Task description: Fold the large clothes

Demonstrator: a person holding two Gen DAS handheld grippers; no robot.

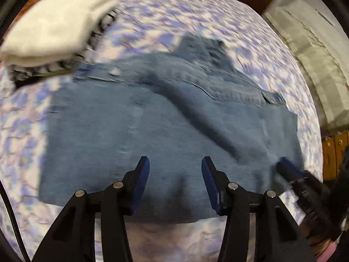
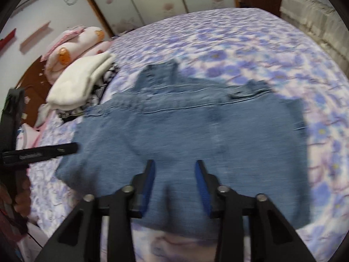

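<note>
Beside the folded denim garment (image 1: pixel 152 131) sits a white stack (image 1: pixel 56 26); both grippers (image 1: pixel 175 185) (image 2: pixel 174 183) hover parted, empty.

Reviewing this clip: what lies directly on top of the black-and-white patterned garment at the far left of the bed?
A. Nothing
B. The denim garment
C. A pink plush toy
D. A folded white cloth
D. The folded white cloth sits stacked on the black-and-white patterned garment, while the denim garment lies spread flat on the floral bedsheet beside the stack.
</note>
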